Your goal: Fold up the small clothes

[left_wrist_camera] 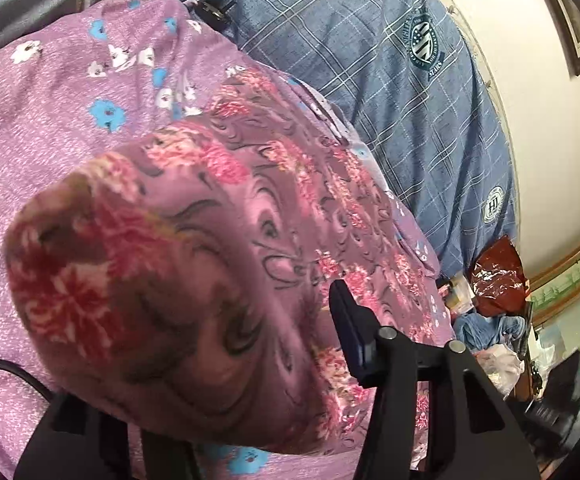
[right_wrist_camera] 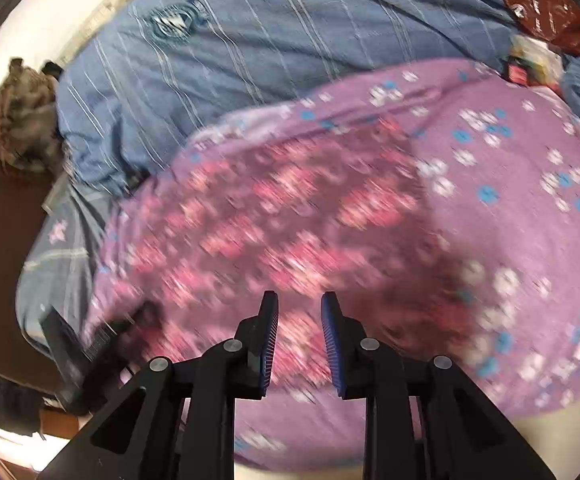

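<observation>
Item: small garment, mauve with pink-red flowers. Lies lower centre of the left wrist view, on a purple sheet with white and blue blossoms; one fold bulges up close to the lens, likely mid-fold.

Left gripper: one finger visible at lower right, the other hidden under the cloth; jaws part open, grip cannot be told.

Right gripper: lower centre, jaws slightly apart, nothing between them, above the garment; apparently released.

Blue checked bedcover: upper frame, unused.
</observation>
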The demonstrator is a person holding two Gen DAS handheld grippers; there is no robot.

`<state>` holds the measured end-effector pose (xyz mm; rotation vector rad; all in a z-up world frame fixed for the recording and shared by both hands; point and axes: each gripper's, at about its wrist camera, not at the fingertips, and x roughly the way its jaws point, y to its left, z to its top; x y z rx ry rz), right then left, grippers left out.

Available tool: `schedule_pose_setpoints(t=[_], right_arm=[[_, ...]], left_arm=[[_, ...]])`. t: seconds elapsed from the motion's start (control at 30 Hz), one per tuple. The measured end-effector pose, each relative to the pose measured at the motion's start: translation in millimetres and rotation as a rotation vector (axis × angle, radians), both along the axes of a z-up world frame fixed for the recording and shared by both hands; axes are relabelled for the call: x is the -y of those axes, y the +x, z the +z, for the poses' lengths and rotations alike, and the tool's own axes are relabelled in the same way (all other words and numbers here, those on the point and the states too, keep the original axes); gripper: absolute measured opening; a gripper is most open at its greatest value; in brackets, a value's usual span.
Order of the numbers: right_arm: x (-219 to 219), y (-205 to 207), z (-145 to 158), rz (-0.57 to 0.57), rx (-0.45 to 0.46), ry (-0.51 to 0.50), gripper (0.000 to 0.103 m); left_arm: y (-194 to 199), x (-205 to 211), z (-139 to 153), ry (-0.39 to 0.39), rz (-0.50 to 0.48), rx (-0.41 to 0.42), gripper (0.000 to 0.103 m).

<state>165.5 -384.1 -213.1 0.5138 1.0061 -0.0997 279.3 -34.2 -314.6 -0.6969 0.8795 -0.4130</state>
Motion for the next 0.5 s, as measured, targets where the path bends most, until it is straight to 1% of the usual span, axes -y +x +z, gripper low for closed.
schedule_pose_setpoints(t=[0.03, 0.07, 0.1, 0.13, 0.17, 0.2, 0.23, 0.3, 0.33, 0.37, 0.4, 0.43, 0.47, 0.5], right_arm=[[4.1, -3.5, -0.3, -0.017, 0.004, 0.007, 0.025], [7.0, -4.5, 1.4, -0.024, 0.030, 0.020, 0.025], [7.8, -0.5, 4.1, -0.017, 0.073, 0.040, 0.025], [4.8, 5.3, 6.0, -0.013, 0.092, 0.047, 0.025], [-0.6, 13.8, 6.6, -0.003, 0.114, 0.050, 0.025], [-10.1, 28.9, 4.4, 0.025, 0.144, 0.047, 0.024], [-19.6, 44.0, -0.5, 0.042, 0.145, 0.042, 0.019], [-38.4, 73.8, -17.4, 0.062, 0.117, 0.071, 0.015], [-45.9, 85.3, -25.3, 0.073, 0.111, 0.078, 0.010], [-54.8, 99.3, -36.0, 0.081, 0.107, 0.065, 0.009], [-60.4, 111.1, -48.9, 0.085, 0.092, 0.075, 0.009], [-64.0, 122.2, -67.0, 0.095, 0.051, 0.117, 0.009], [-66.2, 128.0, -82.4, 0.099, 0.012, 0.141, 0.006], [-65.0, 130.2, -95.5, 0.093, 0.033, 0.162, 0.003]], left_arm=[[-0.4, 2.0, 0.9, 0.008, 0.004, 0.005, 0.051], [-0.8, 5.0, 2.1, 0.028, 0.012, 0.012, 0.047], [-1.2, 6.7, 3.0, 0.043, 0.020, 0.016, 0.041], [-1.7, 7.6, 4.1, 0.059, 0.030, 0.021, 0.030], [-2.3, 6.9, 5.2, 0.063, 0.040, 0.028, 0.027], [-2.2, 6.1, 5.2, 0.057, 0.042, 0.033, 0.026], [-2.3, 6.3, 5.8, 0.058, 0.042, 0.041, 0.026], [-2.5, 9.2, 7.0, 0.092, 0.038, 0.061, 0.026], [-2.1, 10.3, 6.7, 0.098, 0.035, 0.065, 0.026], [-1.0, 11.2, 5.5, 0.100, 0.027, 0.065, 0.027], [1.4, 12.4, 2.8, 0.108, 0.016, 0.056, 0.029], [3.3, 13.0, -0.3, 0.115, 0.009, 0.043, 0.034], [2.9, 11.3, -2.6, 0.110, 0.003, 0.045, 0.034], [2.1, 11.1, -2.1, 0.112, 0.002, 0.054, 0.034]])
